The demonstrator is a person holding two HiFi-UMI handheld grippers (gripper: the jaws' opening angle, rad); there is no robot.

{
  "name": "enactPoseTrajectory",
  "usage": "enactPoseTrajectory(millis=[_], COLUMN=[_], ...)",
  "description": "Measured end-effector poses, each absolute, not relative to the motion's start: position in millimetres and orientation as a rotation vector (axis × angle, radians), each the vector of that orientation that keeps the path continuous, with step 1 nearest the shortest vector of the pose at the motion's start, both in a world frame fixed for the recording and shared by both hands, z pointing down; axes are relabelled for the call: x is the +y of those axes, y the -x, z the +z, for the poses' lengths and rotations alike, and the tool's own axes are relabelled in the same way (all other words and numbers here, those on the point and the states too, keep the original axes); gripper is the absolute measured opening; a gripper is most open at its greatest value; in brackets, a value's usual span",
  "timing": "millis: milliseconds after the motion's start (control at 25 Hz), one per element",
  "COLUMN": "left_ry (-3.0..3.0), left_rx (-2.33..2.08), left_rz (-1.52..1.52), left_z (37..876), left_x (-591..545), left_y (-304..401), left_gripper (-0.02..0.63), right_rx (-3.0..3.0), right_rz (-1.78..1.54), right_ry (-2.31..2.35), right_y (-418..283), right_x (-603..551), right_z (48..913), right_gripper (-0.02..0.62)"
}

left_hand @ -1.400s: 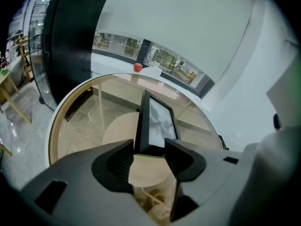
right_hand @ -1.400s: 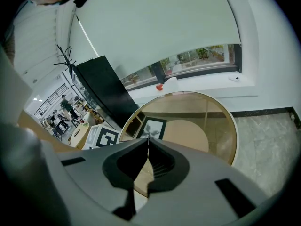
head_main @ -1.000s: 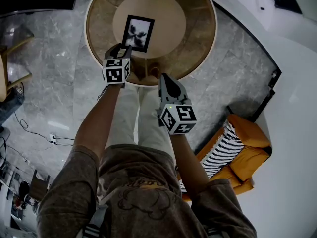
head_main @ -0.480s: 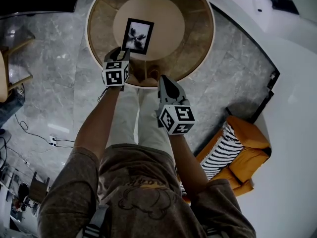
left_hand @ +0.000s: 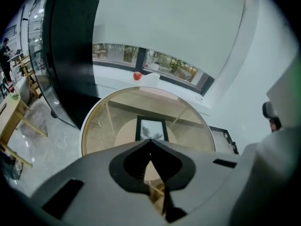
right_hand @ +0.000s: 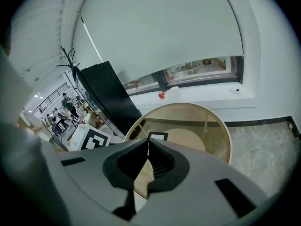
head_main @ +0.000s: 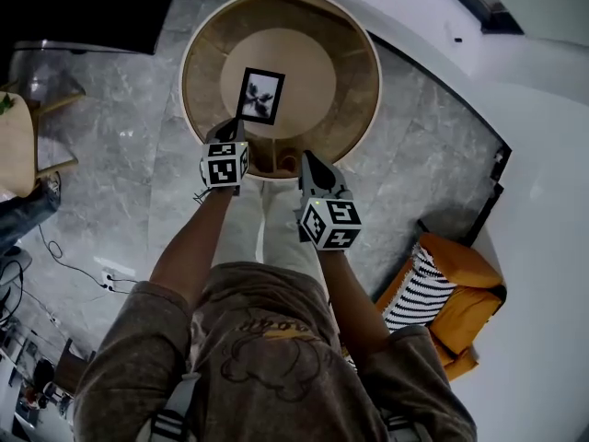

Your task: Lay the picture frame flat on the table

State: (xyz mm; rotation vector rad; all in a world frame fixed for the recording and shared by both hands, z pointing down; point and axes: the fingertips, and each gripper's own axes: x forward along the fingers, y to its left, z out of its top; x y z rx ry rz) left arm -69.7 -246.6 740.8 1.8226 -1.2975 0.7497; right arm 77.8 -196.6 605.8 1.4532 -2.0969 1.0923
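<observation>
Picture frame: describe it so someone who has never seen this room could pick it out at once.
Find the round glass-topped table with the pale rim on the grey marble floor. The picture frame lies flat near its middle. It is the only rectangle there: a black border around a pale print with a dark spray-like shape.

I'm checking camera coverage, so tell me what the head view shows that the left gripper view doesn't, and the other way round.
Only the head view: the person's brown T-shirt and arms, and the orange armchair with its black-and-white striped cushion.
Only the left gripper view: the small red object on the white sill, and the greenery outside the long window.
Both: the round glass-topped table, the black-framed picture lying flat on it, and the left gripper, whose jaws have just closed, empty.
</observation>
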Motion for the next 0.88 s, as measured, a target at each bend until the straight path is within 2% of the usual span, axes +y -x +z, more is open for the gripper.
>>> enactPoseTrajectory(millis=[880], left_ry=[-2.012], left_rx=[-1.317], left_rz=[0.673], left_z=[521.8], left_x=[-245.2], left_y=[57.7], left_gripper=[0.018], right_rx=[-2.298], right_rz=[0.886], right_ry=[-1.471], right_y=[-79.4], right_x=[-211.8], right_z=[467.5], right_gripper=[0.020])
